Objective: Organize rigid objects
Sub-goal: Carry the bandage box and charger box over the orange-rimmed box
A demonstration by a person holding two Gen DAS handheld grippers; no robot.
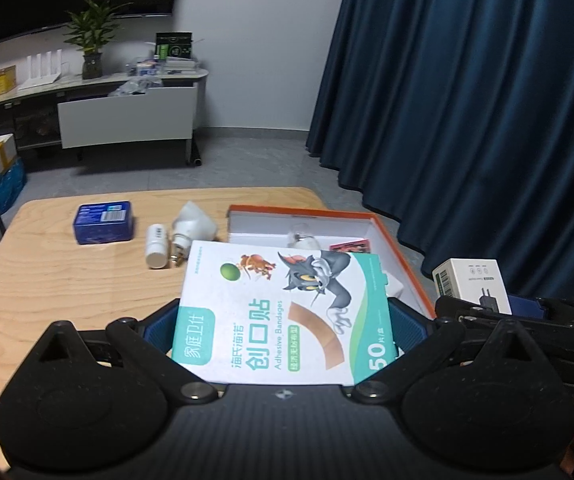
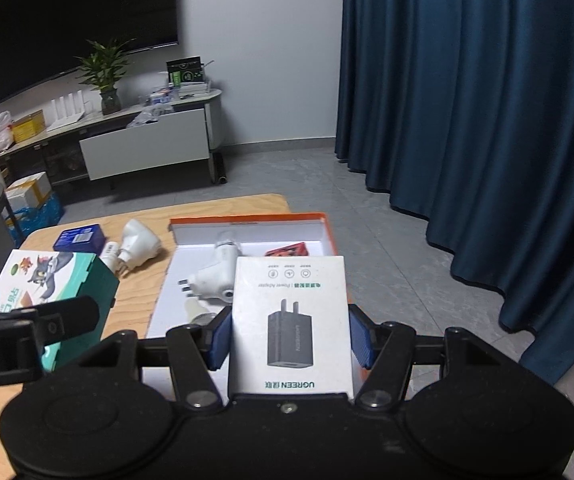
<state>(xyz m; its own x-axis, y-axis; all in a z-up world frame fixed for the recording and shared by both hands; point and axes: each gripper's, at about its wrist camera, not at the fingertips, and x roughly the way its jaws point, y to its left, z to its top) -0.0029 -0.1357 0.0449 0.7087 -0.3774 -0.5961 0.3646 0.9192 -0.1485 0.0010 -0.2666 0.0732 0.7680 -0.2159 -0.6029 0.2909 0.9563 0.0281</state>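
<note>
The left gripper (image 1: 283, 320) has its blue pads pressed on both sides of the adhesive bandage box (image 1: 283, 312), jaws spread wide to the box's width; the box's near end is cut off behind the gripper body, and it hides most of the floor of the orange-rimmed tray (image 1: 395, 240) beyond it. The right gripper (image 2: 290, 338) likewise clamps the white power adapter box (image 2: 290, 320) between its pads, about half spread, and that box covers the tray's near right corner. In the right wrist view the tray's white floor shows a white plug adapter (image 2: 215, 276), a small red packet (image 2: 287, 250) at the far side, and something round and pale near the jaws that is too hidden to name. Both held boxes sit raised above the wooden table (image 1: 67, 280), the adapter box over the tray, the bandage box over the tray's left edge. Left of the tray lie a white bulb-shaped plug (image 1: 193, 224), a small white bottle (image 1: 157, 246) just beside it, and a blue box (image 1: 103, 222) farther left. The table's near left part is bare; its right edge lies close to the tray, with grey floor and a blue curtain (image 1: 487, 120) beyond.
</note>
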